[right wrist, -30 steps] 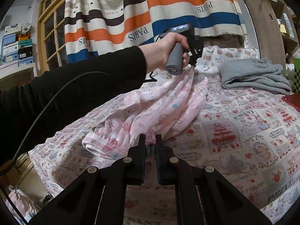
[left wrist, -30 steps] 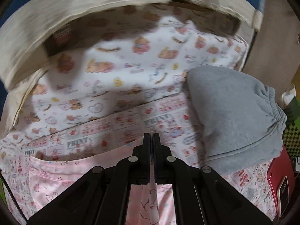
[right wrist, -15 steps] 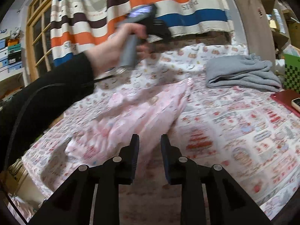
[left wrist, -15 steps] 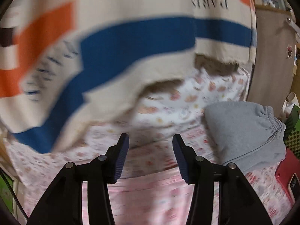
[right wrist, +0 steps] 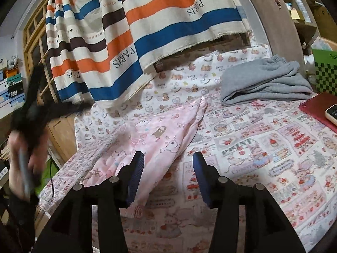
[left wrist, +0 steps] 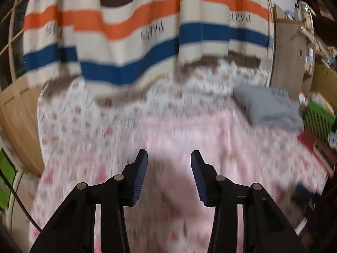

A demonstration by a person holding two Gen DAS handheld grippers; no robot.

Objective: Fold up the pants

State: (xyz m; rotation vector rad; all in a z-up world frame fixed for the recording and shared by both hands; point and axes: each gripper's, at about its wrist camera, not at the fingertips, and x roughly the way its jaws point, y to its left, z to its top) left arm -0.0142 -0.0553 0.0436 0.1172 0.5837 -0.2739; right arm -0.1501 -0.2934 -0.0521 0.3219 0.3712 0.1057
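While pink pants [right wrist: 160, 139] lie on the bed [right wrist: 263, 147], both grippers' jaws, just moving, gape empty.

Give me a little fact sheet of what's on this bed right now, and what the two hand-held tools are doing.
surface: bed sheet printed with cartoons
pink pants: pink pants lie spread across the sheet, touched by neither tool
grey garment: grey garment folded, beyond the pants, apart from them
red case: red case at the right edge, a phone on it
backdrop: striped curtain hanging behind the bed
left tool: left tool open, nothing between its fingers; view blurred
right tool: right tool just opened, empty, above the pants' near end
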